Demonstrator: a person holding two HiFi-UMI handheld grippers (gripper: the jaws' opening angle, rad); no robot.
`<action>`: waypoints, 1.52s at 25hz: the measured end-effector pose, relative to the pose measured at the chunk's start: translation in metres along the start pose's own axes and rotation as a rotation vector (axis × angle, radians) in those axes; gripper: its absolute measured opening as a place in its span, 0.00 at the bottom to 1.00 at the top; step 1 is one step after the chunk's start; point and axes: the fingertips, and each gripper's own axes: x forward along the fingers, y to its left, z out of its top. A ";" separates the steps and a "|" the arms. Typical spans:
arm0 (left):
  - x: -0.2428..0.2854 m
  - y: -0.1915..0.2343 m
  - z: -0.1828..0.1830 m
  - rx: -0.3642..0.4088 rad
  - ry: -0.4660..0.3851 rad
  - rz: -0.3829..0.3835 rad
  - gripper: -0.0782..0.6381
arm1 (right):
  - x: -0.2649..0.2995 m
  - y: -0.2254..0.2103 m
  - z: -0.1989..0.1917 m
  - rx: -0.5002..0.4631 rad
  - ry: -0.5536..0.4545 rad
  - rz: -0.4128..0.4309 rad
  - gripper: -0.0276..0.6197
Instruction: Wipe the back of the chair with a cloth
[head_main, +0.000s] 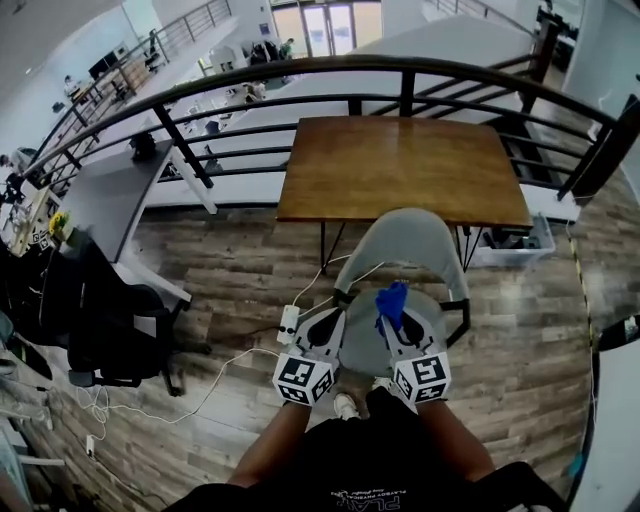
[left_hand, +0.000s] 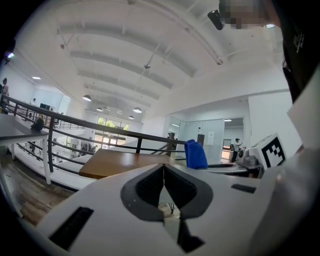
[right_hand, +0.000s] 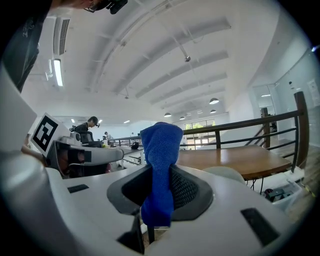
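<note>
I see a floor of grey-brown wooden planks (head_main: 250, 260). A brown wooden table with thin dark legs (head_main: 400, 165) stands on it, close to a black metal railing (head_main: 300, 75). Just in front of the table stands a grey chair with a round back (head_main: 410, 245), and its back is on the table side. A white power strip (head_main: 289, 322) lies on the floor to the left of this chair, with a thin white cable (head_main: 215, 375) running away from it across the planks. A pale plastic box (head_main: 512, 245) sits on the floor under the table's right end. Far to the left, a black office chair (head_main: 110, 320) stands on the floor beside a grey desk (head_main: 110, 195).
</note>
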 end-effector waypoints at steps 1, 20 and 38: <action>0.006 0.003 -0.001 -0.001 0.005 0.001 0.12 | 0.006 -0.004 0.001 -0.002 0.000 -0.002 0.19; 0.158 0.046 -0.015 0.000 0.090 0.050 0.12 | 0.102 -0.115 -0.024 0.057 0.007 0.021 0.19; 0.250 0.147 -0.089 -0.063 0.113 0.009 0.12 | 0.209 -0.153 -0.092 -0.007 0.107 -0.091 0.19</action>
